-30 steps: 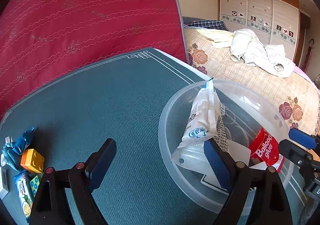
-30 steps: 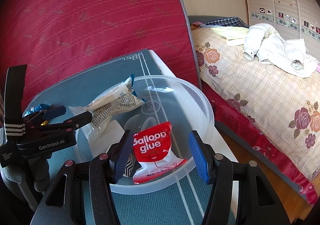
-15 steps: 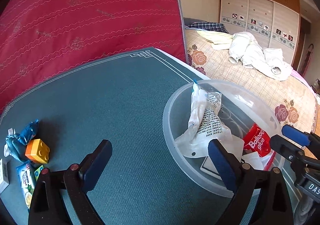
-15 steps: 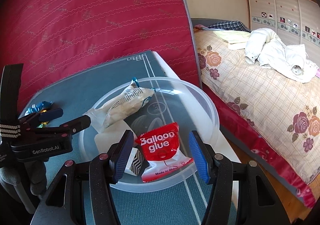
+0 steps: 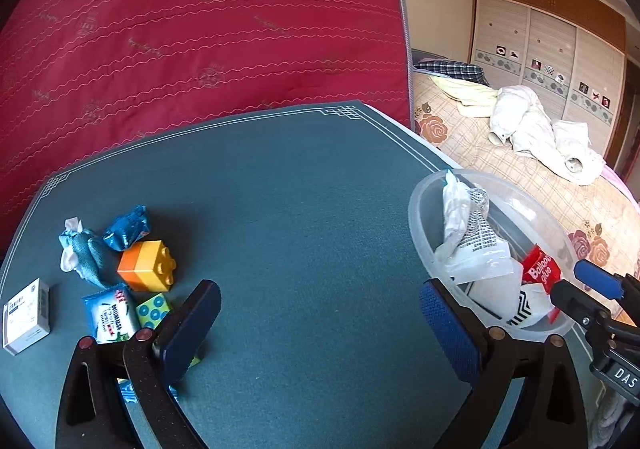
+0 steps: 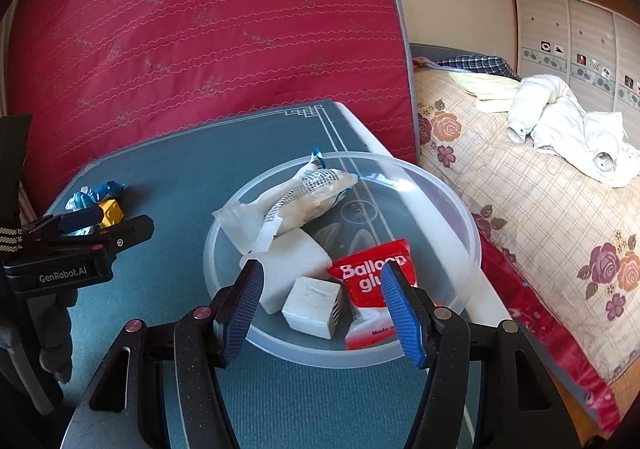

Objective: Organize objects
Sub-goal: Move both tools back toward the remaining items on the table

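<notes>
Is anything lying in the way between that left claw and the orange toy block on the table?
Nothing visible blocks it. The left gripper, its jaws opening and empty, has the orange block ahead on its left, with only small packets beside it. A green dotted packet lies nearest the left finger.

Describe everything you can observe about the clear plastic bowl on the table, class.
The clear plastic bowl is round, shallow and see-through, so the table mat's white lines show through its base. It sits upright near the right edge of the green table mat, beside the bed. Inside lie a white printed packet leaning on the wall, a red balloon glue packet, a small white box and a white pouch. No tongs touch it.
</notes>
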`<control>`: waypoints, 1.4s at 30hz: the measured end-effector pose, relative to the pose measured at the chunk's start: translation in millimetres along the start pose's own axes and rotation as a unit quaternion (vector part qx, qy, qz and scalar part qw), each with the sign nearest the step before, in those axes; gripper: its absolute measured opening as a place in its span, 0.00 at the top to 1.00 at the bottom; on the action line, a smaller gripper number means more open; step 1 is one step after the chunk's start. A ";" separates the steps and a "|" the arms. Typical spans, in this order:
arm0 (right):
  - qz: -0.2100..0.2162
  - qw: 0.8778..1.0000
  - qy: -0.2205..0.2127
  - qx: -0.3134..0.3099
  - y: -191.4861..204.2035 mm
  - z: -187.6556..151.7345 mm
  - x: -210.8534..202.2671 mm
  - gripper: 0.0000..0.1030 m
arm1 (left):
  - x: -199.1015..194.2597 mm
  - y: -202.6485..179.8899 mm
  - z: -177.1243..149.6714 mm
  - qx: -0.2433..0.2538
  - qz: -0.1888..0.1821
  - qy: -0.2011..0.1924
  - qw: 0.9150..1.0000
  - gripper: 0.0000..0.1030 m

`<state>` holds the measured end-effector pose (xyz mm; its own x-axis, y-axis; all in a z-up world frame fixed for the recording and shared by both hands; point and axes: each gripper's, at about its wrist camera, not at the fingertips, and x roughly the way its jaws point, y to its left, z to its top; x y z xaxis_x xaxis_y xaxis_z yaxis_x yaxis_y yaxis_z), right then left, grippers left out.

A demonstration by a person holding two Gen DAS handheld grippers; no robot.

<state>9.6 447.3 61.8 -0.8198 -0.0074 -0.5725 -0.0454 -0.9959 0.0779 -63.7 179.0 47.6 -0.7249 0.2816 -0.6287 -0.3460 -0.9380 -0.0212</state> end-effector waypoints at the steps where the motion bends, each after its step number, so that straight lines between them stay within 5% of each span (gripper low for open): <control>1: 0.002 1.000 0.001 -0.001 3.3 -0.1 -0.1 0.39 | -1.6 5.5 -1.2 -0.004 0.004 0.000 1.000 0.01; 12: 0.036 0.999 0.011 -0.023 53.2 -1.6 5.3 0.38 | -13.8 73.5 -19.0 -0.055 0.062 0.007 0.997 0.01; 22: 0.069 0.996 0.026 -0.042 91.9 -9.2 12.7 0.38 | -9.5 136.8 -36.1 -0.136 0.125 0.034 0.982 0.01; 42: 0.110 0.991 0.052 -0.063 135.9 -22.8 28.0 0.35 | 9.9 152.3 -39.9 -0.161 0.121 0.073 0.977 0.01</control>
<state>-6.5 309.7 37.7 -0.7379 -0.2281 -0.6352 0.2045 -0.9725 0.1116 -99.8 30.9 7.1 -0.6613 0.0338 -0.7493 0.0478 -0.9951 -0.0871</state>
